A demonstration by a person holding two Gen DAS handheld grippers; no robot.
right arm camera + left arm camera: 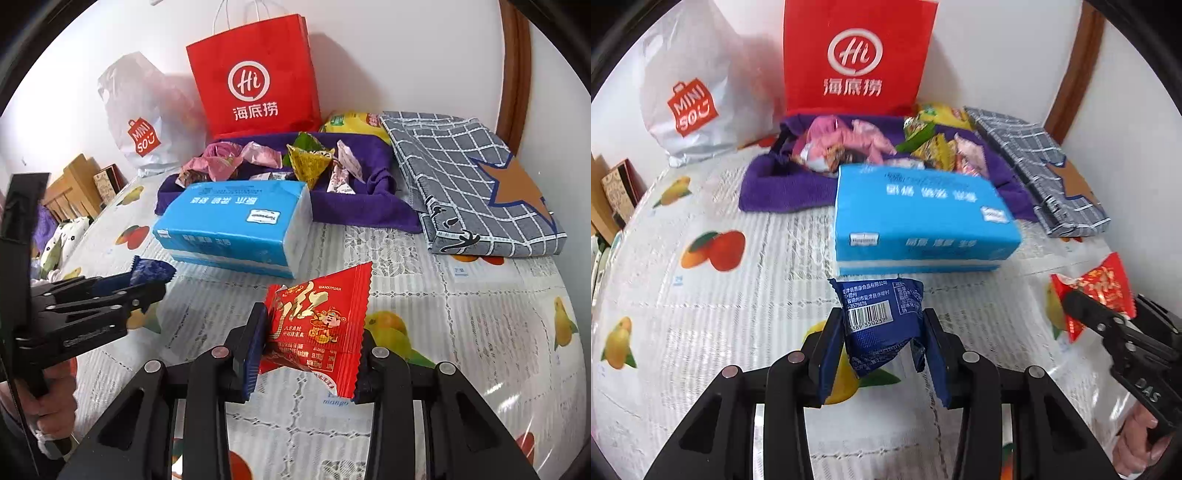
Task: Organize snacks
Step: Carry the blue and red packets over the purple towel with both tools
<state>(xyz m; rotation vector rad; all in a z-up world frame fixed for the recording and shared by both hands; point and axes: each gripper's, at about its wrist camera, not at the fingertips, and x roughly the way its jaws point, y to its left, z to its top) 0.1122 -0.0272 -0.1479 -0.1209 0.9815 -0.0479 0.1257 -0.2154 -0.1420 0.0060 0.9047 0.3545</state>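
Leftmost, a white Miniso plastic bag (683, 107) slumps against the wall, well beyond the left gripper (882, 332) and off to its left. That gripper's fingers (827, 343) are closed on a dark blue snack packet (882, 325), barcode side up, pinched at both sides and lifted clear of the counter (738, 332) with its fruit-print cover. Straight ahead of those fingers lies a light blue pack of tissues (919, 218), flat on the counter. Past the tissues sits a purple towel (783, 188) bearing a loose heap of wrapped snacks (849, 144) in pink, green and yellow. A red Haidilao paper bag (857, 55) stands upright behind the towel, against the wall.

Further right, the right gripper (314, 343) has its fingers (255, 350) clamped on a red snack packet (321, 321), which stands tilted between them above the counter. From this side the tissues lie ahead and left of the fingers, and the towel with its snacks lies beyond them. A yellow snack bag (354, 123) peeks out behind the towel's right end. Ahead and to the right of the right fingers rests a folded grey checked cloth (461, 173) with a brown star on it, just beside the towel. A person's hand (51, 410) grips the left gripper's handle at the left edge of the right wrist view.
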